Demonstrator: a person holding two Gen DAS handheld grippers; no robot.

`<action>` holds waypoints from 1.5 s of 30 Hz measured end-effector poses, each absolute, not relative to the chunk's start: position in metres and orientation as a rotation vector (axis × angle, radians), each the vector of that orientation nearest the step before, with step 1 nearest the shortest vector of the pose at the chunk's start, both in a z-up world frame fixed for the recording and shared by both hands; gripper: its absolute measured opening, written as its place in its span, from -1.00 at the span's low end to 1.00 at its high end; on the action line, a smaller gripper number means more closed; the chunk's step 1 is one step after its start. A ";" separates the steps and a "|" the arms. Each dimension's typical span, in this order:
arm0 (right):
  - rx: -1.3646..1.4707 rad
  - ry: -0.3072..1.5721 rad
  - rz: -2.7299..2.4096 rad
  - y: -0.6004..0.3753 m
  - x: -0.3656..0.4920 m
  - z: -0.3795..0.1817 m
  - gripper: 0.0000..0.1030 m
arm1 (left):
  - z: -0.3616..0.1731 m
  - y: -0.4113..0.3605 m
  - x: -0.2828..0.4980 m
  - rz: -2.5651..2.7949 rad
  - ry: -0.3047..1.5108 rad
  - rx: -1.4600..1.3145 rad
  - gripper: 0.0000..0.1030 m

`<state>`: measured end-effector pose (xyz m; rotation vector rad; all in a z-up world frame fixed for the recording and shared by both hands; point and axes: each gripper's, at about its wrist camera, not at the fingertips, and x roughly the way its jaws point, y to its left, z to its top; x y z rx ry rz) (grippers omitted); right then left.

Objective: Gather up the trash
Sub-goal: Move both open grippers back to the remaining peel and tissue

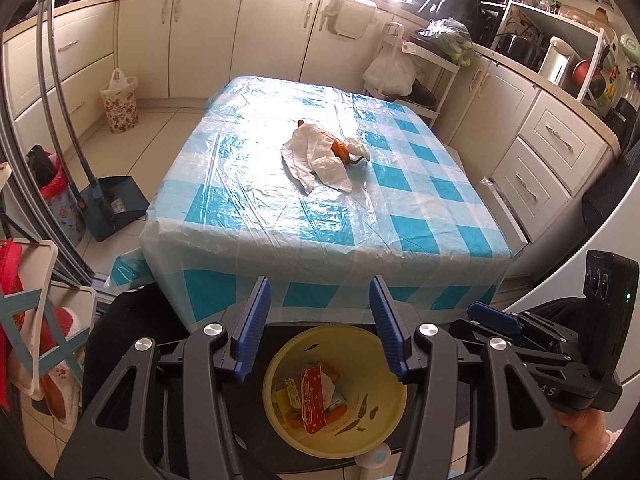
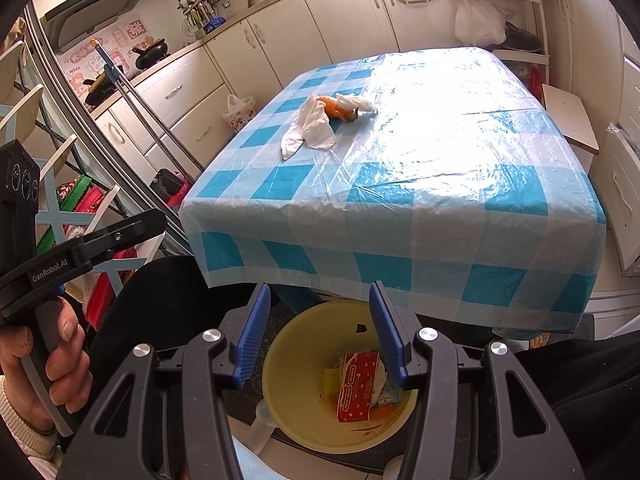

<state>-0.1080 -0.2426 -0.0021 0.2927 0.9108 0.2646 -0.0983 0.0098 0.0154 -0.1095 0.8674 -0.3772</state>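
A yellow bin (image 1: 372,428) (image 2: 296,412) stands on the floor below the table's near edge, holding a red wrapper (image 1: 316,398) (image 2: 358,386) and other scraps. On the blue checked table (image 1: 320,208) (image 2: 440,184) lies a white plastic bag (image 1: 316,158) (image 2: 310,126) over orange peel (image 1: 340,148) (image 2: 338,110) with a crumpled tissue (image 1: 356,146) (image 2: 356,102). My left gripper (image 1: 320,328) is open and empty above the bin. My right gripper (image 2: 318,332) is open and empty above the bin too.
Cabinets (image 1: 200,32) line the far walls. A dustpan (image 1: 116,204) and broom handle stand at the left, with a flowered basket (image 1: 119,104) beyond. A rack (image 1: 36,320) is at the near left. A white shelf cart (image 1: 424,76) stands past the table.
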 end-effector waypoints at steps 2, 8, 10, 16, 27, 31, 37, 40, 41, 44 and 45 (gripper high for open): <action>0.295 0.903 0.265 -0.242 -0.108 -0.001 -0.02 | 0.017 0.012 -0.098 -0.370 0.861 -0.114 -0.04; 0.297 0.878 0.265 -0.243 -0.109 0.002 0.00 | 0.020 0.019 -0.097 -0.345 0.843 -0.132 0.09; 0.298 0.872 0.264 -0.242 -0.108 0.004 0.03 | 0.021 0.022 -0.097 -0.332 0.834 -0.138 0.17; 0.297 0.865 0.264 -0.242 -0.107 0.004 0.05 | 0.021 0.028 -0.094 -0.302 0.817 -0.148 0.36; 0.298 0.845 0.259 -0.243 -0.107 0.007 0.08 | 0.021 0.036 -0.091 -0.271 0.798 -0.156 0.49; 0.289 0.829 0.249 -0.243 -0.105 0.010 0.10 | 0.017 0.042 -0.086 -0.267 0.804 -0.175 0.49; 0.290 0.803 0.218 -0.249 -0.098 0.017 0.11 | 0.003 0.049 -0.072 -0.263 0.834 -0.201 0.49; 0.281 0.813 0.199 -0.253 -0.084 0.019 0.11 | -0.004 0.050 -0.063 -0.262 0.853 -0.211 0.49; 0.280 0.820 0.195 -0.255 -0.079 0.019 0.11 | -0.005 0.049 -0.059 -0.263 0.859 -0.212 0.49; 0.254 0.838 0.192 -0.256 -0.056 0.022 0.11 | -0.008 0.046 -0.046 -0.267 0.868 -0.218 0.49; 0.242 0.838 0.194 -0.256 -0.049 0.024 0.11 | -0.009 0.045 -0.042 -0.268 0.870 -0.219 0.49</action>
